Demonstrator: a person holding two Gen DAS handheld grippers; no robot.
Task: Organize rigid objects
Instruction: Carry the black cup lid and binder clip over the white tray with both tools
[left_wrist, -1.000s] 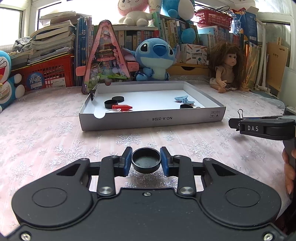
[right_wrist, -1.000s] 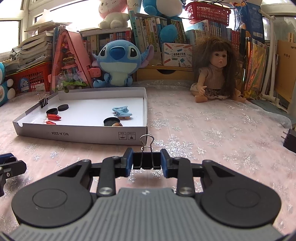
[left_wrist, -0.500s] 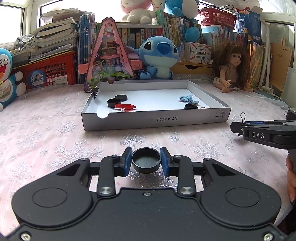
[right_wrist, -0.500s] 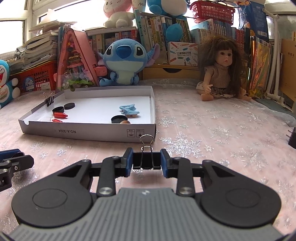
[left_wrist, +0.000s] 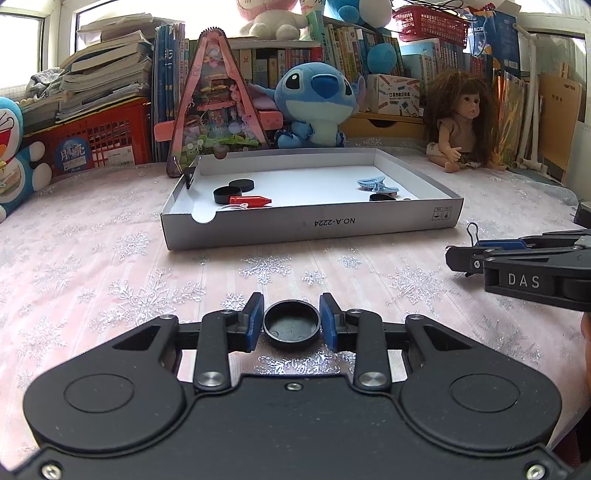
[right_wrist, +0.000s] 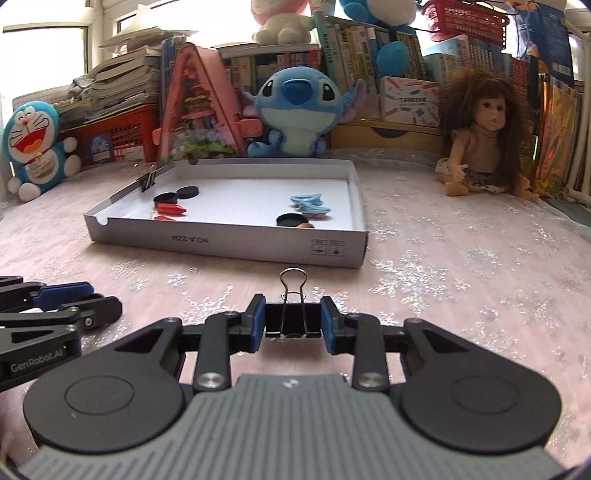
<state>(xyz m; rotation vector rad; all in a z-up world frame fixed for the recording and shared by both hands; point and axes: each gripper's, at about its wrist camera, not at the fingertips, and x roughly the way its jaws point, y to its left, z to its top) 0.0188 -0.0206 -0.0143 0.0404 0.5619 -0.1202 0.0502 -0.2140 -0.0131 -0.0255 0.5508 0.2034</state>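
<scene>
Four black caps (left_wrist: 291, 325), two binder clips (right_wrist: 293, 317), two red crayons (left_wrist: 250, 201), one tray (left_wrist: 314, 225).

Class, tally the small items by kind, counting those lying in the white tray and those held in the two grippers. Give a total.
Black caps: 4, one in the left gripper, three in the tray
Binder clips: 2, one in the right gripper, one on the tray wall
Red crayons: 2
Blue hair clips: 1
Total: 9

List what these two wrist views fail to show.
- Left view: the near wall of the box hides the base of the black cap inside.
- Right view: the small brown item beside that cap is too small to identify.
- Both views: gripper bodies hide the tablecloth beneath.
</scene>
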